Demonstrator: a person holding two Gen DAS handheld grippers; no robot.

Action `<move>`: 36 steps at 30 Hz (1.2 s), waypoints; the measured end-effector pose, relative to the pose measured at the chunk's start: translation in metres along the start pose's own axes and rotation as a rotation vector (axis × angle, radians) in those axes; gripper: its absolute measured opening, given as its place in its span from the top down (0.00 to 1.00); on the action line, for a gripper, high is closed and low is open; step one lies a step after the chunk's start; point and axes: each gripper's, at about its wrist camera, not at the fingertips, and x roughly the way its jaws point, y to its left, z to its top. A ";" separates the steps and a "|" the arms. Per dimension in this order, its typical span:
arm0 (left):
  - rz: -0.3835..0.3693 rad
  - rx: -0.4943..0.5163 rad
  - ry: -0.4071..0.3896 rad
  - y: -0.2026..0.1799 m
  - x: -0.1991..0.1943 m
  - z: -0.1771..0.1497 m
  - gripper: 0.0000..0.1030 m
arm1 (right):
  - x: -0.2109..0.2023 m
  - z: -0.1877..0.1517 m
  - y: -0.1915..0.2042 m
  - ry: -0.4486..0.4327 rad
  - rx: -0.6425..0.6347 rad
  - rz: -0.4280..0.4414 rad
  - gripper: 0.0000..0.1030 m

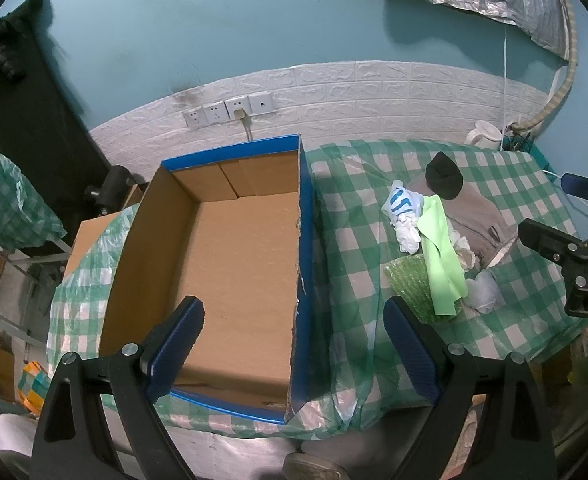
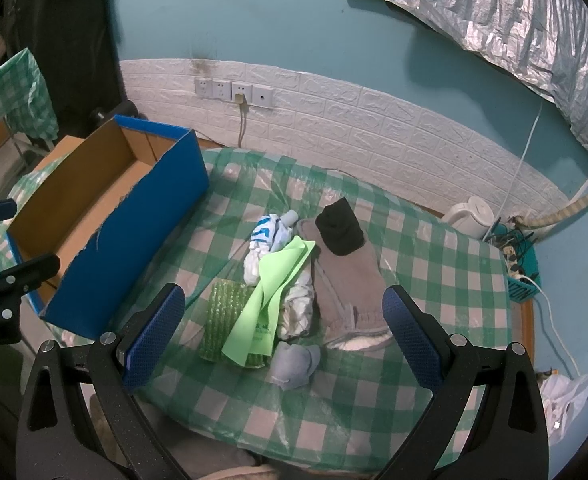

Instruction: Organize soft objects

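A pile of soft things lies on the green-checked table: a bright green cloth [image 2: 271, 298], green bubble wrap [image 2: 223, 314], white rags [image 2: 298, 306], a white-and-blue cloth [image 2: 267, 232], a black sock [image 2: 340, 228] on a grey-brown garment [image 2: 350, 280], and a pale blue sock [image 2: 296, 364]. An empty blue cardboard box [image 1: 233, 272] stands left of the pile. My left gripper [image 1: 294, 348] is open and empty above the box's near right wall. My right gripper [image 2: 283, 336] is open and empty above the pile's near edge.
A white kettle [image 2: 470, 214] and a power strip [image 2: 512, 258] stand at the table's far right. Wall sockets [image 2: 233, 92] with a plugged cable are behind. The green cloth pile also shows in the left wrist view [image 1: 442, 256]. More boxes stand left of the table.
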 end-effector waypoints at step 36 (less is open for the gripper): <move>-0.008 0.019 0.043 -0.006 0.012 0.006 0.10 | 0.005 -0.006 -0.005 0.019 -0.008 -0.023 0.04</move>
